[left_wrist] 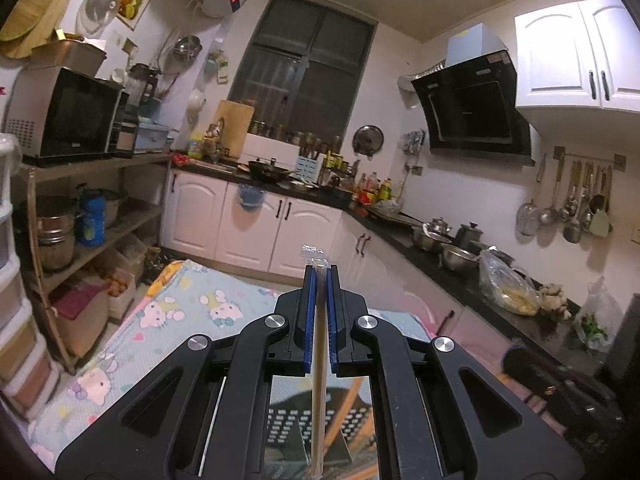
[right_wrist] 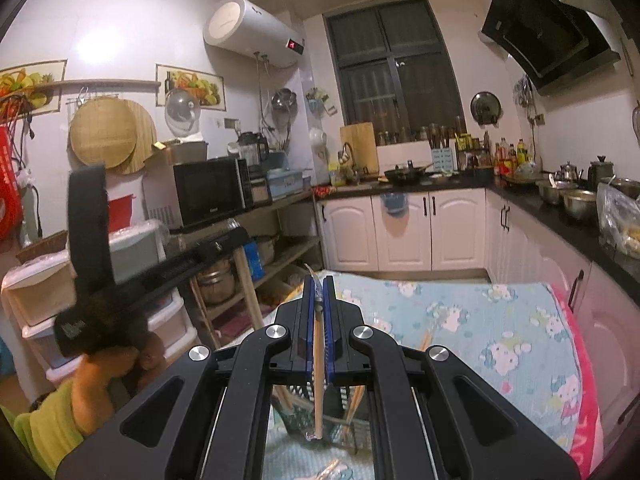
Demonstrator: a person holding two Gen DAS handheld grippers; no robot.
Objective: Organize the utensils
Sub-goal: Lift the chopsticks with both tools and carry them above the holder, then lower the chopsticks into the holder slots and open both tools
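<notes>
Chopsticks: left gripper (left_wrist: 319, 276) pinches a wrapped pair (left_wrist: 319, 344); right gripper (right_wrist: 319, 288) pinches another (right_wrist: 318, 364), both above the mesh holder (right_wrist: 340, 404).
Handling: probably light, stiff, slippery in plastic; grip mid-length.

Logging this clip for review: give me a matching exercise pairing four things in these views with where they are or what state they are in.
Things:
1. left tool
2. right tool
3. microwave
4. water heater

Place or state:
A. high on the wall, left of the window
B. shut on wrapped chopsticks, a perforated black basket below
C. on the wooden shelf
D. shut on a wrapped chopstick pair, another tool to its left

Pairs: 1-B, 2-D, 3-C, 4-A
</notes>
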